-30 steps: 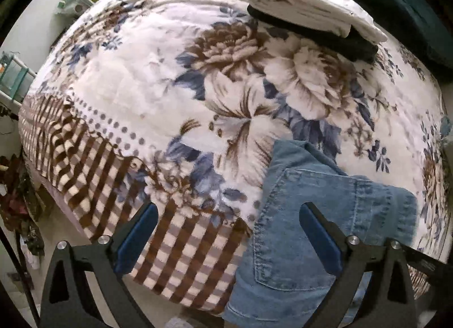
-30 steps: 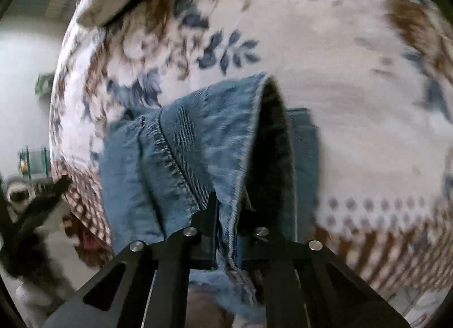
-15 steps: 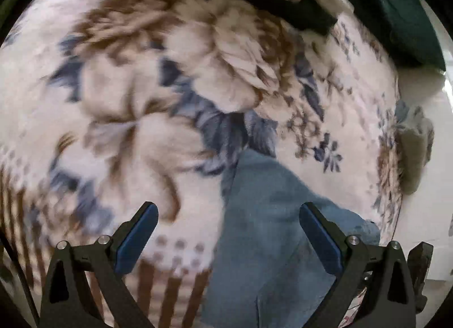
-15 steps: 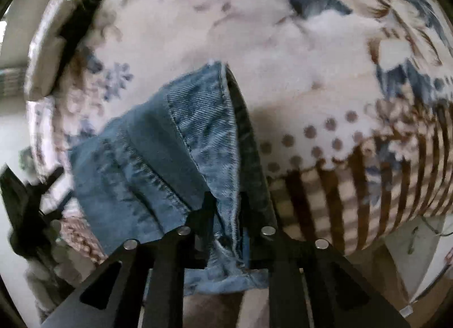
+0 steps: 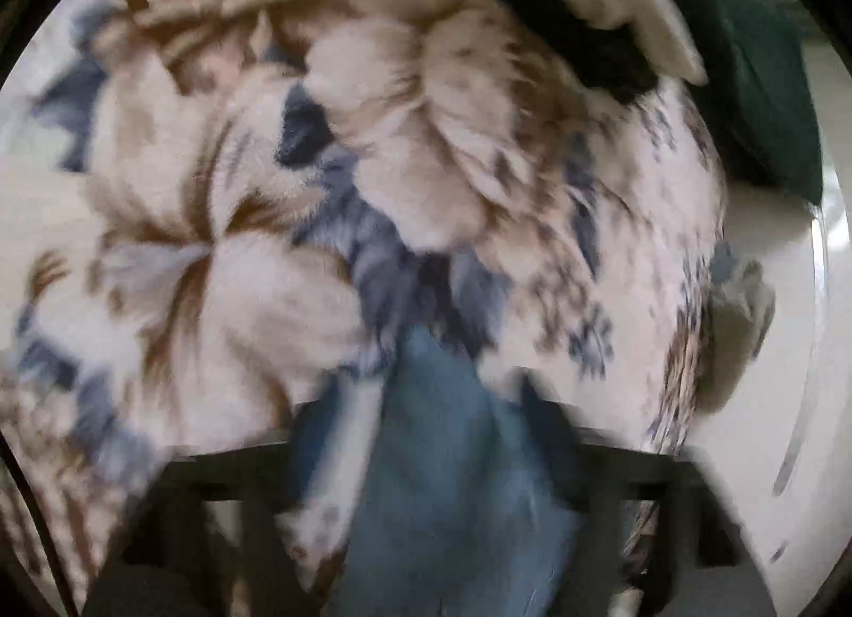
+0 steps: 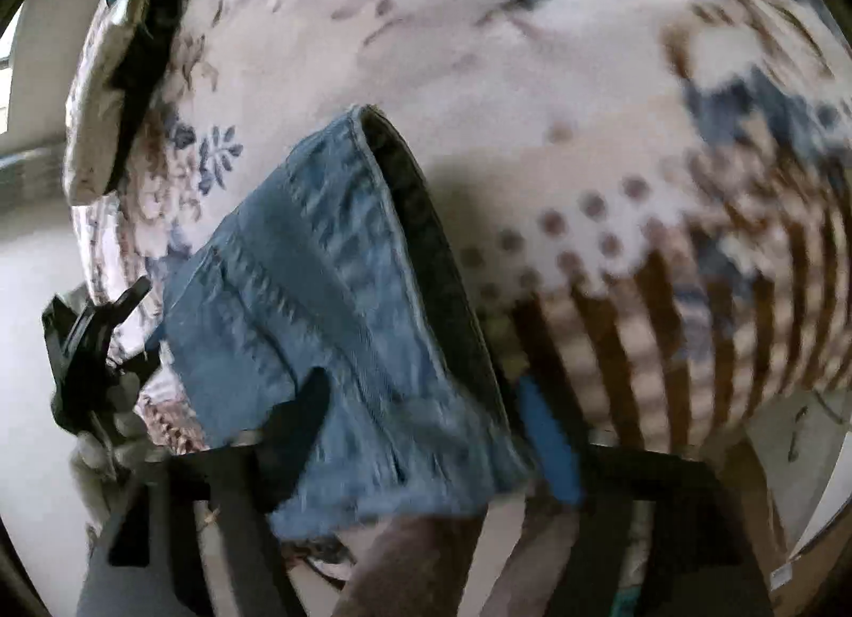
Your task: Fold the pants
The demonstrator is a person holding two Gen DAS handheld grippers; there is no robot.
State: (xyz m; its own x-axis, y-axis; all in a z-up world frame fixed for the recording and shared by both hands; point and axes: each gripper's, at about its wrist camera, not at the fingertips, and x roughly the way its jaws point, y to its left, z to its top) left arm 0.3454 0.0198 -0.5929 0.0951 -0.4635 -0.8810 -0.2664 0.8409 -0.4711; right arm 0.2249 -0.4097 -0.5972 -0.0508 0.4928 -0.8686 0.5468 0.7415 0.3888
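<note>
The blue denim pants (image 6: pixel 330 308) lie folded at the bed's edge, part hanging over it. In the right wrist view my right gripper (image 6: pixel 426 414) is open, its fingers apart on either side of the denim hem. In the blurred left wrist view the pants (image 5: pixel 442 484) run up between the fingers of my left gripper (image 5: pixel 426 414), which are closing in on the fabric; the blur hides whether they grip it. The left gripper (image 6: pixel 90 345) also shows at the left in the right wrist view.
The bed has a floral blanket (image 5: pixel 266 191) with a brown striped border (image 6: pixel 692 340). A stack of folded white and black clothes (image 5: pixel 601 5) and a dark green garment (image 5: pixel 756 84) lie at the far side. The floor is beyond the bed edge.
My right gripper has opened and let go of the denim hem. My left gripper has moved forward over the pants and its fingers have narrowed around the fabric.
</note>
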